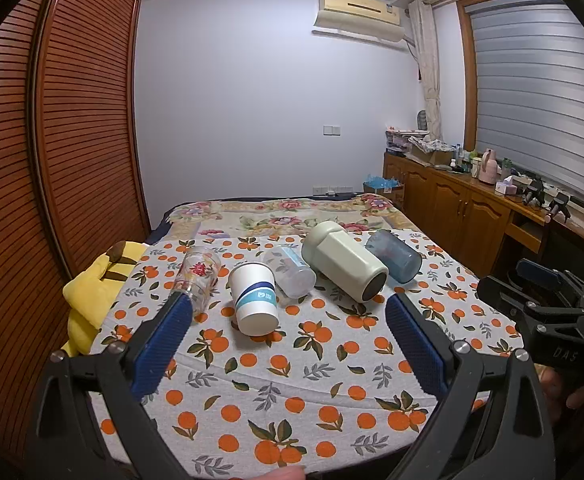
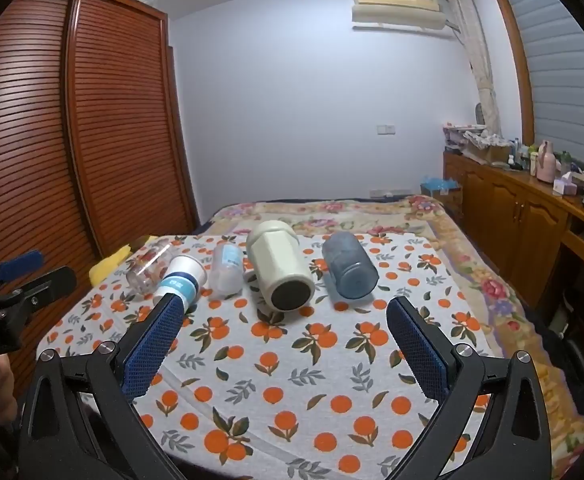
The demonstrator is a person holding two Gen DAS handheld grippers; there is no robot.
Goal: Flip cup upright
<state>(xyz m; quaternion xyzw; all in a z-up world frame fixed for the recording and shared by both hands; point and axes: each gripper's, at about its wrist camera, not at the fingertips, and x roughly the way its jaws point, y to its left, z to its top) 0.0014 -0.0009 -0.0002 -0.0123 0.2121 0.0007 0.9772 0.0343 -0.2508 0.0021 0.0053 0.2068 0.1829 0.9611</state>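
Several cups lie on their sides in a row on the orange-print cloth [image 1: 292, 380]. From left: a clear glass with a red flower [image 1: 196, 276] [image 2: 148, 266], a white paper cup with blue bands [image 1: 254, 298] [image 2: 180, 280], a clear plastic cup [image 1: 290, 274] [image 2: 226, 268], a cream mug [image 1: 343, 266] [image 2: 282, 266], and a blue-grey tumbler [image 1: 393, 254] [image 2: 349, 266]. My left gripper [image 1: 288, 308] is open and empty, just short of the paper cup. My right gripper [image 2: 286, 312] is open and empty, just short of the cream mug.
A yellow plush toy [image 1: 92, 292] lies at the cloth's left edge. A slatted wooden wardrobe [image 1: 52, 140] stands on the left. A wooden cabinet [image 1: 463, 200] with clutter runs along the right. The floral bedspread [image 2: 331, 208] extends beyond the cloth.
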